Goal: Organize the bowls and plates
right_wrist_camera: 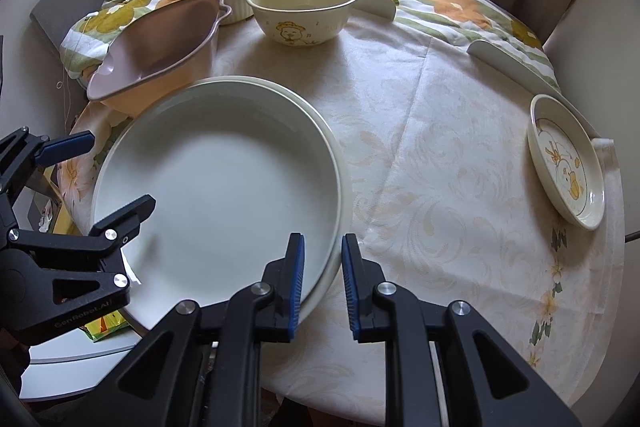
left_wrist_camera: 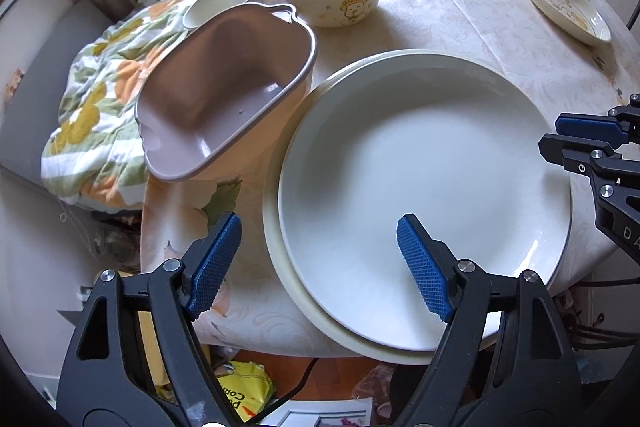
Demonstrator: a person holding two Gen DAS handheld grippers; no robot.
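Left gripper (left_wrist_camera: 320,263) jaws released over the white plate (left_wrist_camera: 424,195) – right gripper (right_wrist_camera: 323,287) jaws apparently clenched on the stacked plates' rim – on the counter (right_wrist_camera: 440,155).

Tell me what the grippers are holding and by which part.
The right gripper pinches the right-hand rim of the large round white ceramic plate; the left gripper is open, holding nothing.
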